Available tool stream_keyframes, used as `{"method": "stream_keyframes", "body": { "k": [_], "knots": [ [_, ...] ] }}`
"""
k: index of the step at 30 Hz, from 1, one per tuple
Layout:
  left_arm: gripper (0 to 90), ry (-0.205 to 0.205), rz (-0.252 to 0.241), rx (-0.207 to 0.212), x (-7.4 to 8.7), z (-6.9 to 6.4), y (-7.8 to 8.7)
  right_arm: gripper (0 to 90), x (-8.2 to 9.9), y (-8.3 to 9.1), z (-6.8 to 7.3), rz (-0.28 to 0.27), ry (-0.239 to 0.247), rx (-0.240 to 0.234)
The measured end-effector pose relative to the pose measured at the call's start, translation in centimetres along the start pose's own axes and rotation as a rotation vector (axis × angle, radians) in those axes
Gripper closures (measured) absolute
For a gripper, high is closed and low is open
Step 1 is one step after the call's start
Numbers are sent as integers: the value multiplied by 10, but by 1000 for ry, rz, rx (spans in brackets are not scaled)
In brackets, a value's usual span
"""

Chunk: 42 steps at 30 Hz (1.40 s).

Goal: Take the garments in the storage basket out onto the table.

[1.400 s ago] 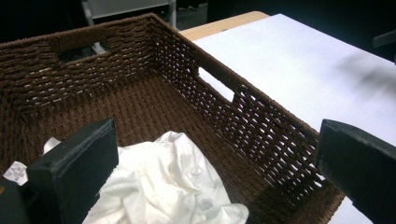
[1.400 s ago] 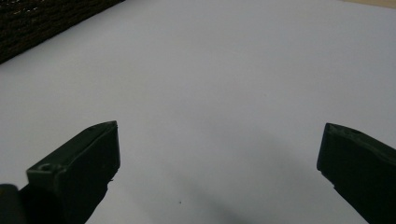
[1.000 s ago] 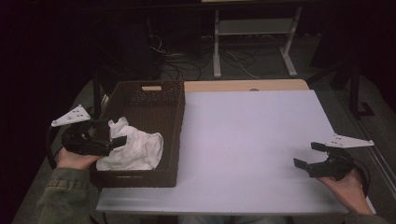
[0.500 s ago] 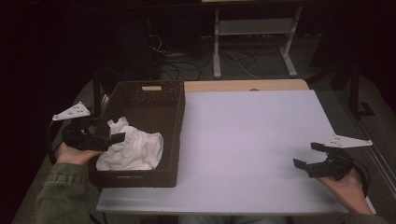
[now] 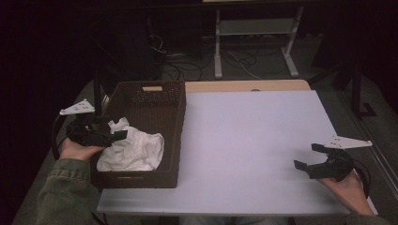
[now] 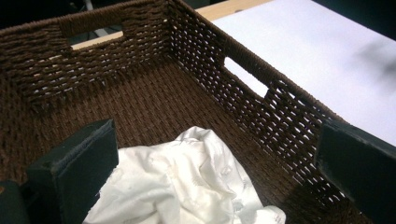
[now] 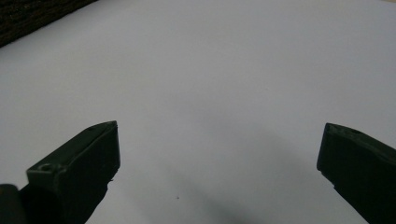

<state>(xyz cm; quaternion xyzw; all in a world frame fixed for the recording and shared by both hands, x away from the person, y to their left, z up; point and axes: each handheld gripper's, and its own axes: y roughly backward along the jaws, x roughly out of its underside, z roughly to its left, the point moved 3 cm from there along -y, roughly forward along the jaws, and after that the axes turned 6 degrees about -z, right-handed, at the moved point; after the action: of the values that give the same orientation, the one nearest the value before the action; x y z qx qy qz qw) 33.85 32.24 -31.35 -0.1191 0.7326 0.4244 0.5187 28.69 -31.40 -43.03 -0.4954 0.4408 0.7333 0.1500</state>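
Here, a dark brown woven basket (image 5: 180, 136) stands on the left part of a white table (image 5: 253, 140), its far end wall with a handle slot. A crumpled white cloth (image 5: 133, 150) lies in the near half of the basket, on its floor. The left gripper (image 5: 115, 136) reaches over the basket's left rim, its 2 jaws spread wide with nothing between them; in the left gripper view they stand to either side above the cloth (image 6: 187, 186), and the basket (image 6: 261, 93) wall runs behind. The right gripper (image 5: 312, 159) hovers just above the bare table near its right edge, well apart from the basket, jaws likewise parted and empty. Below each gripper, a hand grips it.
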Motion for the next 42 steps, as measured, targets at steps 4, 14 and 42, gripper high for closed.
{"method": "stream_keyframes", "body": {
  "k": [4,14,42],
  "knots": [
    [0,1,11,8,1,0,-6,0,0,0,0,0,-3,-1],
    [0,-34,89,32,13,0,-27,0,1,0,0,6,2,-2],
    [0,-38,281,14,38,10,-62,0,2,-3,3,31,13,-15]
  ]
}}
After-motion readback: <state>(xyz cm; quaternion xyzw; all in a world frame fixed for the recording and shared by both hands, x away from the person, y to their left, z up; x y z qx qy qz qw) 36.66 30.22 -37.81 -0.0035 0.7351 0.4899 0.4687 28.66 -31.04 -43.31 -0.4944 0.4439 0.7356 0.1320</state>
